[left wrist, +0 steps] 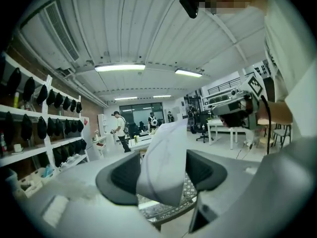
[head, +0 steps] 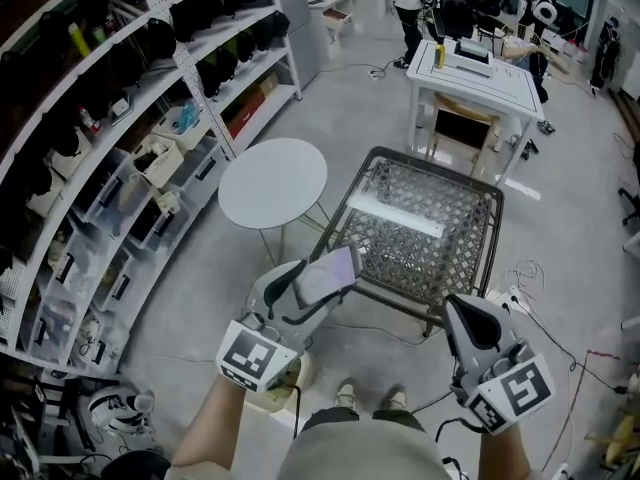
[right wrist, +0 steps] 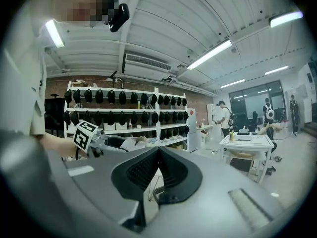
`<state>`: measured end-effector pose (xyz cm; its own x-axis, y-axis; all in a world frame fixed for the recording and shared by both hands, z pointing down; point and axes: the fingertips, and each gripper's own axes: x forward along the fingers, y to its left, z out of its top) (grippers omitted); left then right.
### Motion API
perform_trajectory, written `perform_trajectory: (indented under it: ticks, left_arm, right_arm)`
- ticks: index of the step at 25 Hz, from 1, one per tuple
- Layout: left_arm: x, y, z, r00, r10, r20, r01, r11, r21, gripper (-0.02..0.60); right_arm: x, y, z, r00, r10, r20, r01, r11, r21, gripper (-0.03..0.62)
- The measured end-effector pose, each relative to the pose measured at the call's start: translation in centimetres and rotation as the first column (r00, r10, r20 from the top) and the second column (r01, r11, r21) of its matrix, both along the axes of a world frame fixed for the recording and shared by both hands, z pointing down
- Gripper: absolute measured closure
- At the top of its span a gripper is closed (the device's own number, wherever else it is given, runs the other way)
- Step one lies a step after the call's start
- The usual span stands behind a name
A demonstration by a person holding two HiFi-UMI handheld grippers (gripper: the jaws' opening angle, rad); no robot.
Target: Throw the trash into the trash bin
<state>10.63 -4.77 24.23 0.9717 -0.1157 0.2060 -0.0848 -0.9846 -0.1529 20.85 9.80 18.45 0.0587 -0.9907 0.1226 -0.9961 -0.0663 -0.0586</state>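
Trash (left wrist: 163,162), a crumpled white piece of paper, is pinched between the jaws of the left hand-held gripper (left wrist: 162,176), which are held apart by the paper and pressed on it from both sides. Faint grey lines are seen on the paper, but they are too blurred to be read. The only clear print in view is formed by the square black-and-white markers (head: 250,353) on the cubes of the two hand-held grippers.

In the head view the trash is held out ahead of the person, above the floor (head: 560,218), and its far end is seen against the near left corner of the wire-mesh trash bin (head: 432,164). In the left gripper view the bin's mesh is seen below and beyond the paper. A long white strip (head: 395,213) is lying inside the bin.

The right hand-held gripper (right wrist: 158,151) is held by the bin's near right corner, well apart from the trash; its jaws are pressed together with nothing between them.

A round white table (head: 272,183) is placed near the bin's left side, shelves (head: 120,118) loaded with dark items are ranged along the left, and a white bench (head: 475,78) is set beyond the bin.
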Motion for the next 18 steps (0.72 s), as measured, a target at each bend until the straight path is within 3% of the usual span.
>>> perform_trajectory:
  ticks: [2, 5, 9, 14, 16, 18]
  left_arm:
    - [-0.6, 0.1, -0.3, 0.999, -0.029, -0.024, 0.029, 1.000, -0.008, 0.288]
    - [-1.5, 0.3, -0.5, 0.995, -0.087, -0.055, 0.083, 0.994, -0.077, 0.293]
    - [-2.9, 0.1, 0.0, 0.994, -0.099, -0.050, 0.096, 0.994, -0.057, 0.296]
    - [-4.4, -0.5, 0.2, 0.986, -0.155, -0.065, 0.150, 0.985, -0.084, 0.298]
    - [-5.2, -0.9, 0.1, 0.980, -0.191, -0.050, 0.185, 0.976, -0.112, 0.298]
    - [-5.9, -1.6, 0.1, 0.977, -0.212, -0.015, 0.209, 0.973, -0.094, 0.298]
  right_arm:
    - [0.3, -0.2, 0.0, 1.000, 0.013, 0.011, -0.013, 1.000, 0.019, 0.591]
    - [0.4, -0.7, 0.4, 0.999, 0.021, 0.042, -0.022, 0.999, 0.027, 0.591]
    - [-0.5, -1.5, 1.2, 0.998, -0.011, 0.056, 0.011, 1.000, -0.002, 0.591]
    - [-1.4, -2.5, 2.8, 0.997, -0.052, 0.064, 0.054, 0.998, -0.030, 0.591]
    - [-2.0, -3.1, 2.9, 0.995, -0.067, 0.069, 0.070, 0.997, -0.033, 0.591]
    - [-2.4, -4.0, 2.9, 0.994, -0.085, 0.067, 0.087, 0.996, -0.030, 0.591]
